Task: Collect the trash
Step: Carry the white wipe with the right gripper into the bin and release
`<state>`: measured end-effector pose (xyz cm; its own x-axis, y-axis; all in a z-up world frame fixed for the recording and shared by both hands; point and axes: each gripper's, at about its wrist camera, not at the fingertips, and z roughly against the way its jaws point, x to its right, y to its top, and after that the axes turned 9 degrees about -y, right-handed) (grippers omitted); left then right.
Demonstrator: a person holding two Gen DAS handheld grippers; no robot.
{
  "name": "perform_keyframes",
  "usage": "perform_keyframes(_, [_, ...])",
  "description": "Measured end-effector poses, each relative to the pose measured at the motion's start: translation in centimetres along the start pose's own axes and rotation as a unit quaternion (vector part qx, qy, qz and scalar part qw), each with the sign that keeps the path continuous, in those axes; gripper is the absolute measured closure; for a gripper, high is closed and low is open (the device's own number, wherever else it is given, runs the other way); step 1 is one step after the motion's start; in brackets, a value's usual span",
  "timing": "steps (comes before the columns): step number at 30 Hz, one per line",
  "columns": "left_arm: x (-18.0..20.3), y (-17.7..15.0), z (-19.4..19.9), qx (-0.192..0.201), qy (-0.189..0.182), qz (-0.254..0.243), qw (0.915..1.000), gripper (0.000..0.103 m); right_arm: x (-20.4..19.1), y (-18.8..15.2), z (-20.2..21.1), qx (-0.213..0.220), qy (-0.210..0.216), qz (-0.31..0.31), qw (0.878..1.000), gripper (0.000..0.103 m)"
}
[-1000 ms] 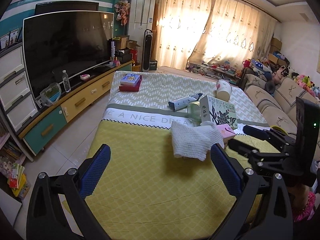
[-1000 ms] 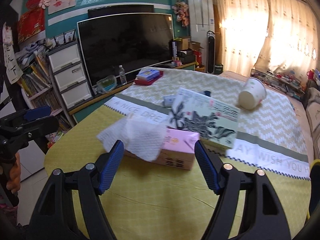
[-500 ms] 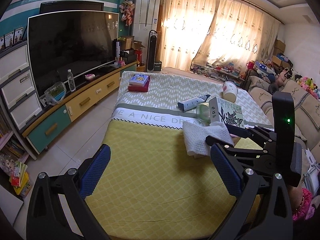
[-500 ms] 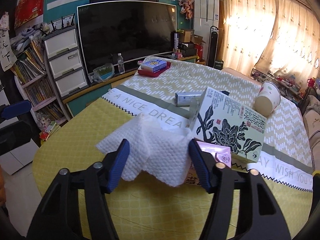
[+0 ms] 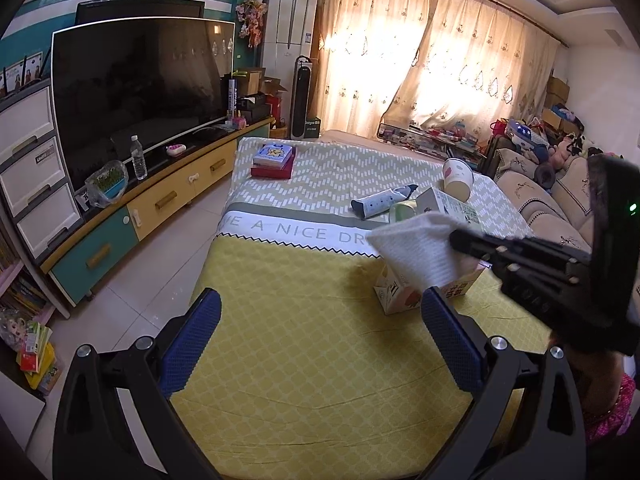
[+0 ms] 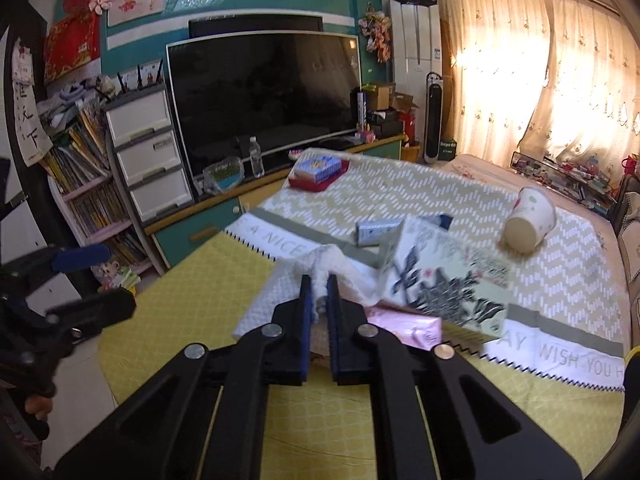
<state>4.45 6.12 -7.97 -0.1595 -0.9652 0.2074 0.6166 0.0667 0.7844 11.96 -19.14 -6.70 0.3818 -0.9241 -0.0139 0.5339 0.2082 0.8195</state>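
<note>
One piece of trash is in hand: the white tissue (image 6: 320, 276), a soft, dimpled and crumpled sheet, is pinched between the blue pads of the right gripper (image 6: 319, 292), whose jaws are pressed together on a gathered fold at the centre of the right wrist view. The sheet is seen draped over the pink box (image 6: 404, 326), just left of the tilted floral carton (image 6: 448, 276). The step is judged to be the pick-up of the tissue; a lift clear of the box and a carry to a bin are called for next, though no bin is visible. The left gripper (image 5: 320, 338) is held spread and empty over the yellow quilted cover (image 5: 300, 320), low in its frame. A rigid paper cup (image 6: 530, 224) is lying on its side, right of centre.
</note>
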Motion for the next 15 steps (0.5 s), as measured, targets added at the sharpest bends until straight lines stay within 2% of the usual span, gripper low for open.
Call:
perform_keyframes(11, [1.8, 0.5, -1.4, -0.008, -0.020, -0.020, 0.9996, 0.005, 7.9, 0.6, 6.0, 0.050, -0.058, -0.059, 0.995, 0.096])
perform_keyframes(15, [2.9, 0.7, -2.1, -0.010, -0.030, -0.028, 0.9991, 0.005, 11.1, 0.1, 7.9, 0.063, -0.094, -0.077, 0.991, 0.096])
